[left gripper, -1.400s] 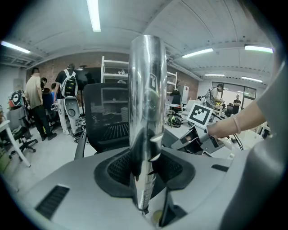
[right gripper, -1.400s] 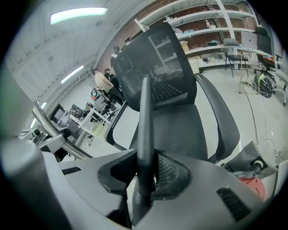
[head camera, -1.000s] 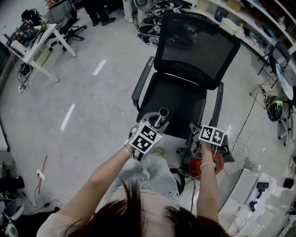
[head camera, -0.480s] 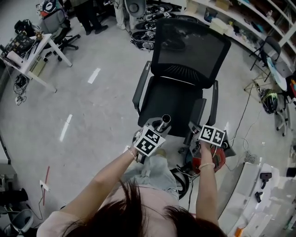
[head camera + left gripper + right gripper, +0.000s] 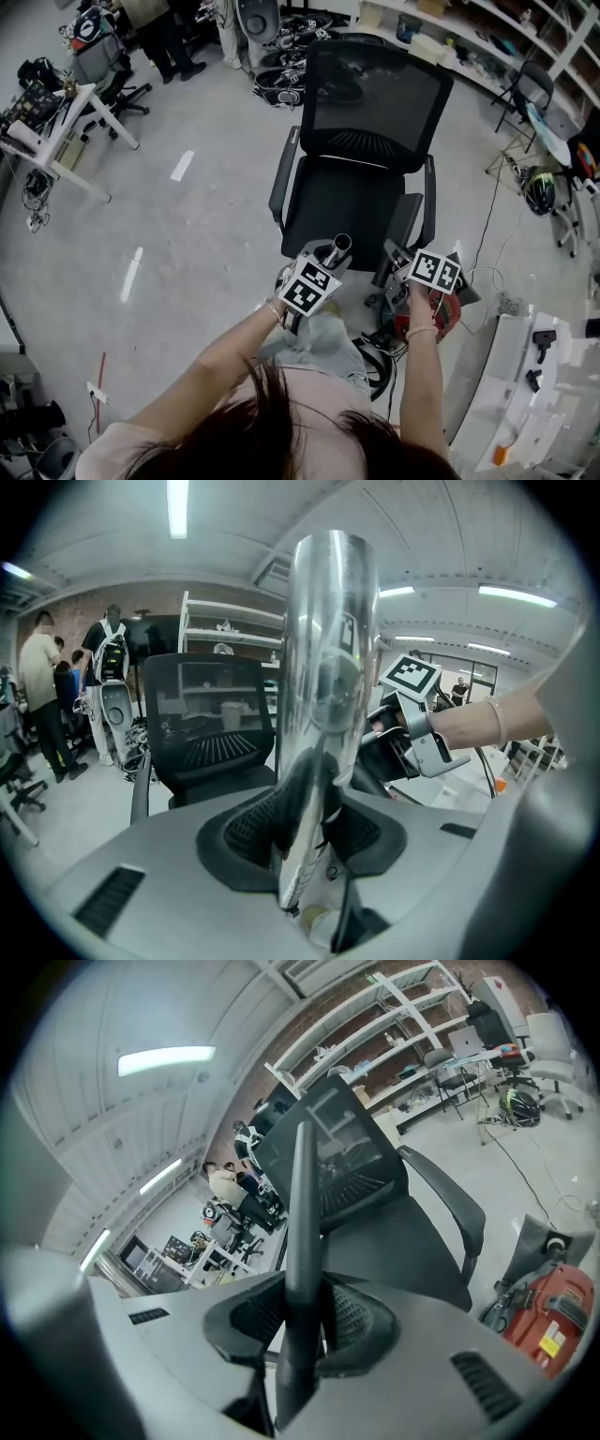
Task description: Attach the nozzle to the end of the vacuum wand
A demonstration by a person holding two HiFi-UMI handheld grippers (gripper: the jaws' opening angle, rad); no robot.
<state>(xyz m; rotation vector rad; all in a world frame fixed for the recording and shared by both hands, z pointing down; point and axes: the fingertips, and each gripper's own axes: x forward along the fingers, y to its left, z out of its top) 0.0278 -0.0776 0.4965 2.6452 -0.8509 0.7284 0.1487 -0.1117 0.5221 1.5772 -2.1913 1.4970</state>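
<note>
Nothing is joined yet. Low in the head view's centre, the left gripper [image 5: 314, 829] pinches the chrome vacuum wand [image 5: 323, 649]. To its right, the right gripper [image 5: 298, 1330] clamps the slim dark nozzle [image 5: 300, 1213]. The nozzle is near the wand's open end but apart from it, so aligning and pushing on remain.

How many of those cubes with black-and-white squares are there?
2. The left cube rides on the left gripper, shut on the wand; the right cube on the right gripper, shut on the nozzle. None seems hidden.
</note>
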